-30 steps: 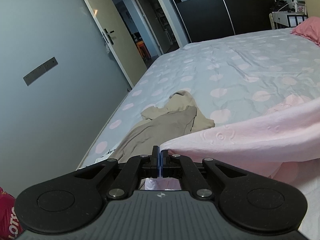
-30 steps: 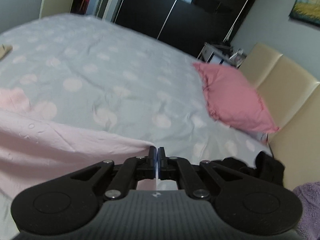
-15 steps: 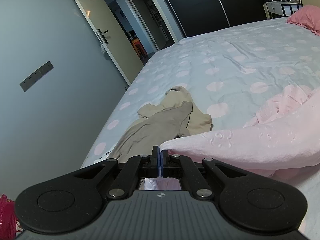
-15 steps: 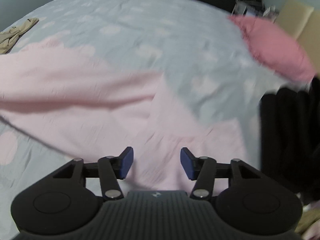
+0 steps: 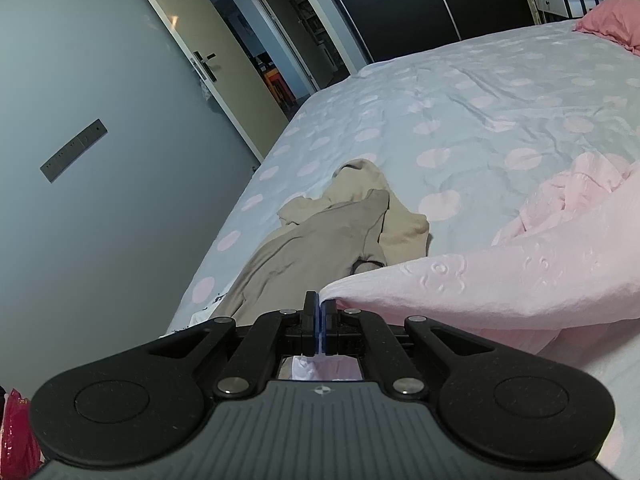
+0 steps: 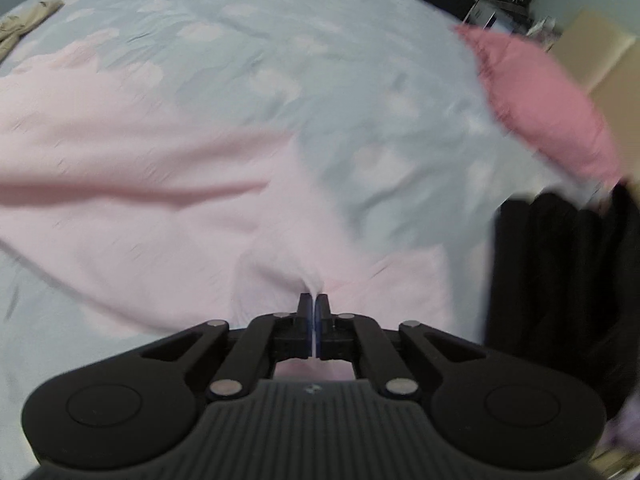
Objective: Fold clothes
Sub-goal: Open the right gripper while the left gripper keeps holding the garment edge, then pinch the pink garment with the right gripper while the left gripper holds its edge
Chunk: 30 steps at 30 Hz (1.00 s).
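The left tongs (image 5: pixel 320 307) are pressed together on a corner of the pink garment (image 5: pixel 500 280), whose edge runs away from them toward three o'clock, lifted off the bed (image 5: pixel 460 92). The right tongs (image 6: pixel 313 308) are likewise closed, pinching a small pucker of the same pink cloth near its lower edge. In the right wrist view the rest of the garment lies spread across the bed from about nine o'clock to the middle, with one long crease running through it. That view is blurred, so I cannot tell how much cloth sits between the fingers.

A beige garment (image 5: pixel 332 236) lies in a heap on the bed just beyond the left tongs, at twelve o'clock, close to the pink edge. A pink pillow (image 6: pixel 540 100) sits at two o'clock in the right view, and something dark (image 6: pixel 560 280) lies at three o'clock, well clear of the pink cloth.

The risks, as I judge them:

- The right pinch looks shallow — a tug could pull the cloth free and drop that side.
- If the right tongs have caught two layers, or a point inside the edge and not the corner, the fold will come out skewed.
- Bunched cloth at the far end may drag and leave wrinkles.
- Swinging the left corner forward could sweep it onto the beige heap — better to lift it first.
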{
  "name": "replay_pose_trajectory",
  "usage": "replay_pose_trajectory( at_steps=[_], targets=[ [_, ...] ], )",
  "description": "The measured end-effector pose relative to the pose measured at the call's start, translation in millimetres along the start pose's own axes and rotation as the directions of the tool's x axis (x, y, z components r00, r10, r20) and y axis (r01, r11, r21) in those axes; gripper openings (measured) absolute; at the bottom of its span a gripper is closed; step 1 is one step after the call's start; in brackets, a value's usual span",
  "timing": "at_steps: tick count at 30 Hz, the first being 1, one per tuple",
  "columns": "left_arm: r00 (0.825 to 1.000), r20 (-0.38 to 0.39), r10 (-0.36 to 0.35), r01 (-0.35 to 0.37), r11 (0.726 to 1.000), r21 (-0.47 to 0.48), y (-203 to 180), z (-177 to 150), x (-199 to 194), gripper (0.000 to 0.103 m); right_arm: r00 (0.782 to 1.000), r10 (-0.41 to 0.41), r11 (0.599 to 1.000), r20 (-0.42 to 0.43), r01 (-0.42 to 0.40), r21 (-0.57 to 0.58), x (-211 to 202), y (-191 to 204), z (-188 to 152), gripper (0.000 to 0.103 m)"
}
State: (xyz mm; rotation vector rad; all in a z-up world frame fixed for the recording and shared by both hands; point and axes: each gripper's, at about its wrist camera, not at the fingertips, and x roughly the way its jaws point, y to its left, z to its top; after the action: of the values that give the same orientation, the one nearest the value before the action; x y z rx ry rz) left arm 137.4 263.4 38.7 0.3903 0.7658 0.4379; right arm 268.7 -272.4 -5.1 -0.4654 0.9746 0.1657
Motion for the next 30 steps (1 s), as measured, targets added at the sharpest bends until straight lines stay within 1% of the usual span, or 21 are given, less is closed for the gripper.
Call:
replay_pose_trajectory(
  at_steps=[2,3,4,6,7,8,10,13,17,20,25,28,30],
  targets=[
    [1.000,-0.001,0.001,-0.001,1.000,0.004,-1,0,1,0.000,0.998,-0.063,0.998,0.025,0.063,-0.007,-7,-16,21,0.002],
    [1.000,-0.002,0.002,-0.002,1.000,0.006,-1,1,1,0.000,0.994,-0.100,0.995,0.044,0.100,0.008,-10,-26,33,0.002],
    [1.000,-0.002,0.003,-0.003,1.000,0.008,-1,1,2,0.000,0.987,-0.145,0.989,0.063,0.143,0.035,-13,-36,44,0.004],
    [1.000,-0.004,0.003,-0.003,1.000,0.007,-1,2,2,0.000,0.969,-0.231,0.970,0.084,0.222,0.102,-19,-55,62,0.014],
    [1.000,-0.005,0.003,-0.003,1.000,0.005,-1,2,1,0.000,0.964,-0.250,0.963,0.090,0.237,0.130,-22,-63,68,0.030],
    [1.000,-0.004,0.003,-0.003,1.000,0.004,-1,2,1,0.000,0.961,-0.260,0.958,0.096,0.245,0.150,-24,-68,72,0.034],
    [1.000,-0.004,0.003,-0.003,1.000,0.004,0,1,0,0.000,0.961,-0.260,0.958,0.096,0.244,0.149,-27,-72,72,0.034],
    [1.000,-0.008,0.003,-0.002,1.000,0.009,-1,-1,0,0.000,0.967,-0.232,0.969,0.103,0.221,0.111,-29,-69,63,0.034],
    [1.000,-0.012,0.001,-0.001,1.000,0.011,-1,-2,1,0.000,0.981,-0.153,0.988,0.122,0.151,0.025,-28,-52,37,0.034],
    [1.000,-0.009,0.000,0.000,1.000,0.014,-2,-1,0,0.000,0.991,-0.080,0.996,0.107,0.083,-0.024,-27,-38,13,0.034],
    [1.000,-0.006,0.000,0.000,1.000,0.025,-5,0,0,0.000,0.998,0.014,0.996,0.060,-0.008,-0.088,-19,-15,-23,0.038],
    [1.000,-0.007,0.004,-0.004,0.999,0.031,-7,1,0,0.000,0.997,0.066,0.991,0.034,-0.061,-0.122,-10,-3,-40,0.038],
    [1.000,-0.009,0.010,-0.010,1.000,0.030,-7,1,1,0.000,0.995,0.095,0.982,0.029,-0.089,-0.166,-6,6,-50,0.038]
  ],
)
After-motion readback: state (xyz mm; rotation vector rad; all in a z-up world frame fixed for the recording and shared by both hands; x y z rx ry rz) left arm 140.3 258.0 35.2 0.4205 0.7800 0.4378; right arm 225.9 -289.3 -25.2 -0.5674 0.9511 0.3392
